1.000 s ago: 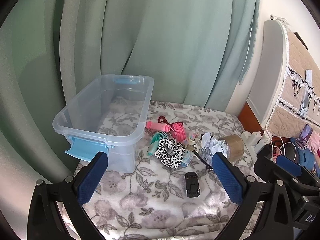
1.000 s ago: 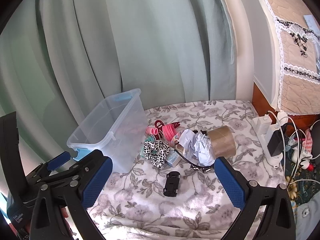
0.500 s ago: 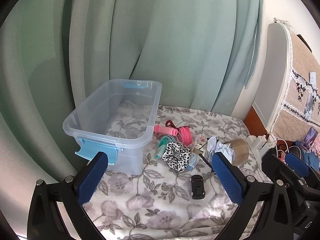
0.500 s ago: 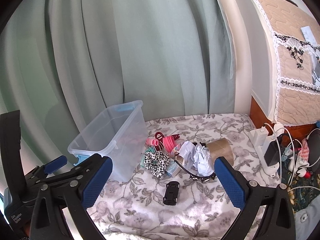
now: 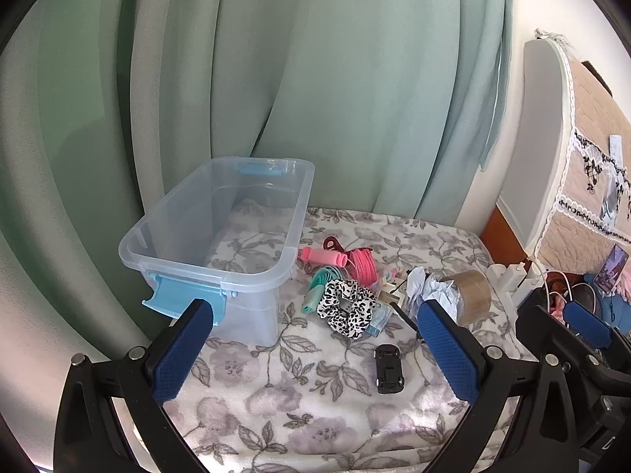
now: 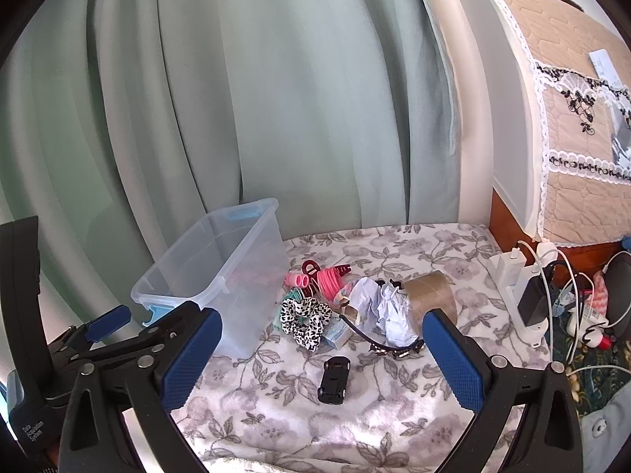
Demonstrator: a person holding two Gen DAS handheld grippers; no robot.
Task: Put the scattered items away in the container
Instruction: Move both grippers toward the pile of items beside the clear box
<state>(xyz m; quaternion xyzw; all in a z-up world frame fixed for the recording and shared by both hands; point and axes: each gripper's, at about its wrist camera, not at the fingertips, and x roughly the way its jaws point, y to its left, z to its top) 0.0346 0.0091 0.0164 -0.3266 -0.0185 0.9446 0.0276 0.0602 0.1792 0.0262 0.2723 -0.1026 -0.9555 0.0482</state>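
A clear plastic container [image 5: 299, 197] with blue latches stands empty on the floral blanket at the left; it also shows in the right wrist view [image 6: 252, 213]. Right of it lies a pile: a leopard scrunchie [image 5: 347, 305] [image 6: 303, 315], pink rollers [image 5: 321, 256], a teal item [image 5: 315, 295], crumpled paper [image 6: 390, 307], a brown tape roll [image 5: 471, 293] [image 6: 430, 295]. A black toy car [image 5: 388, 368] [image 6: 334, 380] lies nearer. My left gripper [image 5: 315, 347] and right gripper [image 6: 323, 358] are open and empty, above the blanket's near edge.
Green curtains hang behind the table. A white power strip [image 6: 520, 295] with chargers and cables sits at the right edge. A padded headboard [image 6: 572, 98] rises at the far right. A dark strap [image 6: 374, 339] lies beside the paper.
Both grippers have drawn back and risen, so the container and the pile look smaller and lower in both views. Nothing on the blanket has moved.
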